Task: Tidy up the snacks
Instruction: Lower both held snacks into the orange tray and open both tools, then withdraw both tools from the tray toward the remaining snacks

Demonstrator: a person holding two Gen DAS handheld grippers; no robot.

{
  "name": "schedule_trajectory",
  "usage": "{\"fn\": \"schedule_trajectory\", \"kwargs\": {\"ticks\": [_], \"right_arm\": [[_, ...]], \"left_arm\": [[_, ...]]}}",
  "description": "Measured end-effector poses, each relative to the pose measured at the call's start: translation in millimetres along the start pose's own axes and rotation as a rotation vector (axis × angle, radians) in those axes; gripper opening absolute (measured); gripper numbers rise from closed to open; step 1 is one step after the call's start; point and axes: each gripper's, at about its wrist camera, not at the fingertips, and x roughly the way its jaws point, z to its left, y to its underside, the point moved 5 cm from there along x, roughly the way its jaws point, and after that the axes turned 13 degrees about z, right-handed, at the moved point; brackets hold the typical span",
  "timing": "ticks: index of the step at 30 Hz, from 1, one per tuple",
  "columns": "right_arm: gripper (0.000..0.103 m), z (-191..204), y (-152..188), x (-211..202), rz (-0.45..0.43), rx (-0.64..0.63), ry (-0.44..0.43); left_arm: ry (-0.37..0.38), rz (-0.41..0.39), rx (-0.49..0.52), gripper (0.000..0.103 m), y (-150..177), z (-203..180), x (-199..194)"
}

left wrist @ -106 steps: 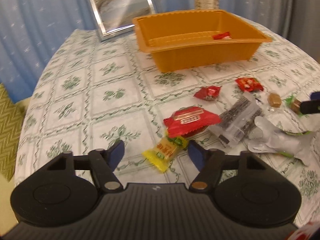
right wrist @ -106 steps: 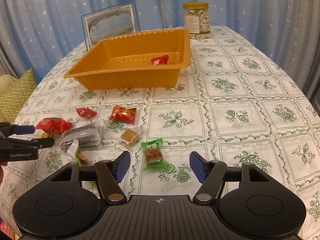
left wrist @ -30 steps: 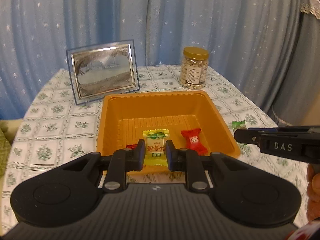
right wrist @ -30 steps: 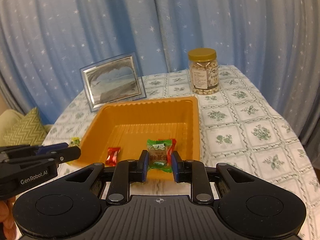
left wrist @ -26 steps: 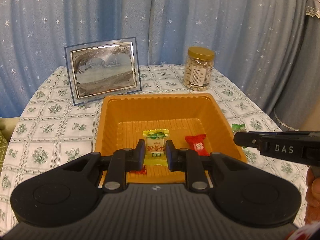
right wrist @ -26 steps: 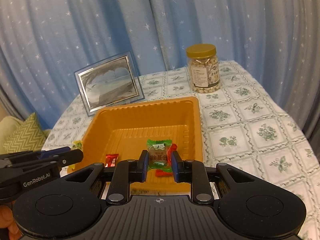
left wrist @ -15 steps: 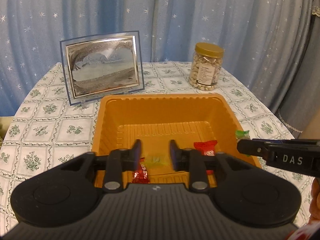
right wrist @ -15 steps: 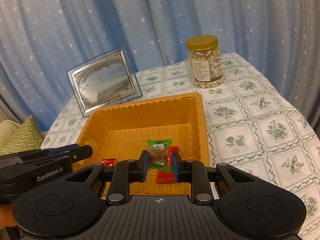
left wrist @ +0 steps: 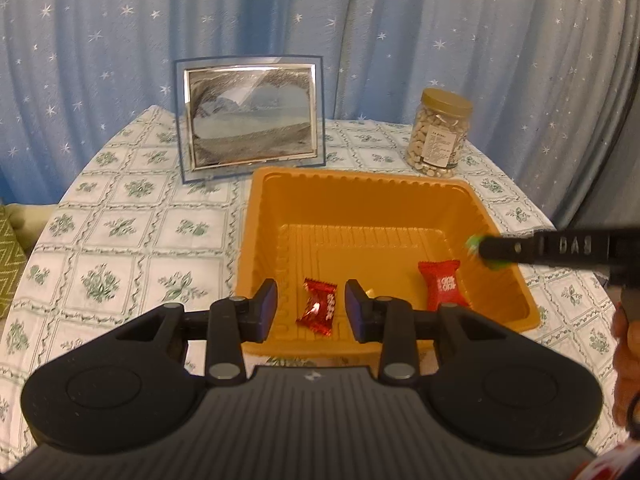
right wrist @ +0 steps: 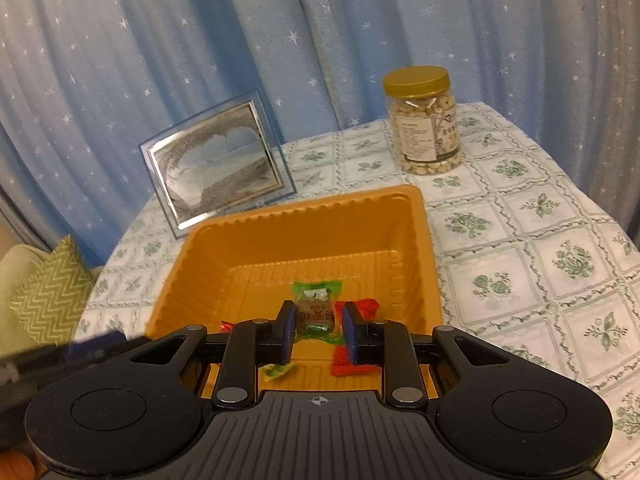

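Green-wrapped candy (right wrist: 316, 312) is seen pinched between the nearly closed pads of the right claw (right wrist: 316, 330), held above the floor of the orange tray (left wrist: 460, 192) on the bench (left wrist: 120, 232). The left claw (left wrist: 311, 311) is shown with its jaws opening and nothing between them, a small red candy (left wrist: 318, 312) lying on the tray floor beyond its tips. A larger red packet (left wrist: 442, 288) rests toward the tray's right side. Each sweet is judged light, its foil thin, crinkly and somewhat slippery; a grip across the firm middle, not the twisted ends, is thought safest. Print on the wrappers is too blurred to be read. "DAS", mirrored, is made out on the right claw's side, and a label on the nut jar (right wrist: 424, 120) is illegible.
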Motion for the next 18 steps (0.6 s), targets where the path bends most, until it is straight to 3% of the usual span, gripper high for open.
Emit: {"fn": "schedule_trajectory", "kwargs": {"ticks": [2,3,4,10,18], "right_arm": [[0.032,2,-2,0,-0.012,0.009,-0.036],[0.051,2,-3,-1,-0.020,0.014,-0.034],[0.061,2,-2,-4,-0.034,0.018,-0.036],[0.062,1,11,-24,-0.029,0.021,-0.009],[0.062,5,58,-71,-0.042,0.019,0.054]], "left_arm": [[-0.003,0.006,-0.005,0.038,5,3,-2],[-0.004,0.005,-0.009,0.042,8,4,-4],[-0.007,0.004,-0.014,0.044,10,5,-7],[-0.015,0.007,-0.033,0.050,30,7,-24],[-0.041,-0.007,-0.046,0.059,63,1,-66]]}}
